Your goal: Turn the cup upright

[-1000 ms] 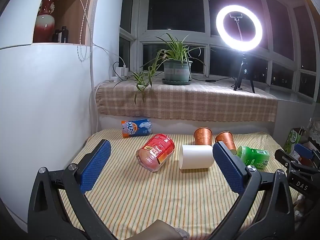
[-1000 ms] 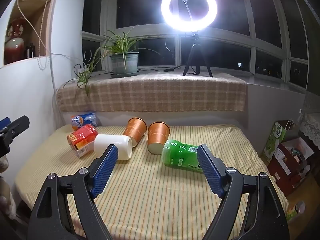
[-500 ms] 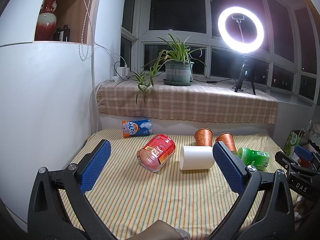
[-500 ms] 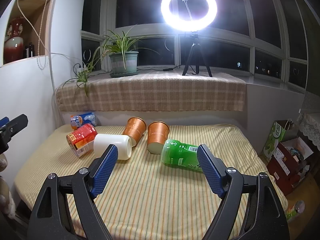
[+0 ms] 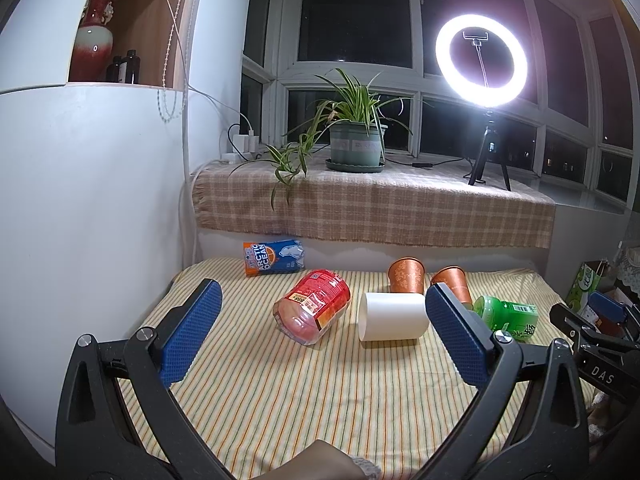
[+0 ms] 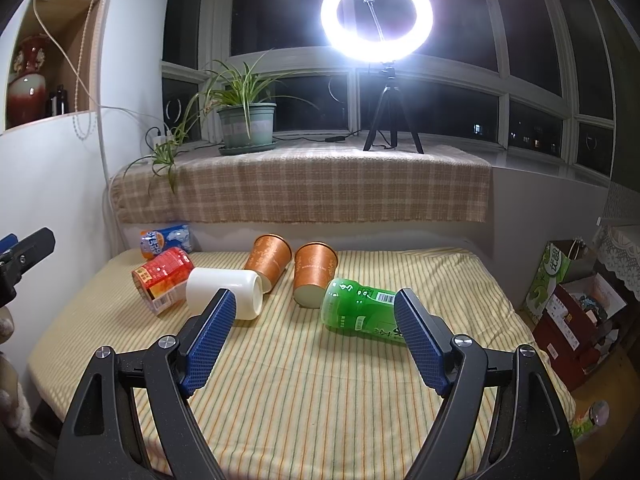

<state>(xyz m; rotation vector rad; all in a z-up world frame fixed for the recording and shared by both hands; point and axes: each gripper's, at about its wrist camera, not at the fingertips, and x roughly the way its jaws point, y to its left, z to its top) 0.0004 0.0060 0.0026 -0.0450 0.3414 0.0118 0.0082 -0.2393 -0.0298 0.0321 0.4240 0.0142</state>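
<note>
The white cup point(image 5: 392, 316) lies sideways just ahead of the wide-open, empty left gripper point(image 5: 320, 320), closer than the open right gripper point(image 6: 316, 332).

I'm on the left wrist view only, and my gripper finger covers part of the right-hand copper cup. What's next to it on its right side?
Observer: A green bottle lies on its side, one end right beside the copper cup. I cannot tell whether they touch.
Operator: Is the right gripper holding anything?
Observer: No. The right gripper is open and empty, above the striped cloth.
</note>
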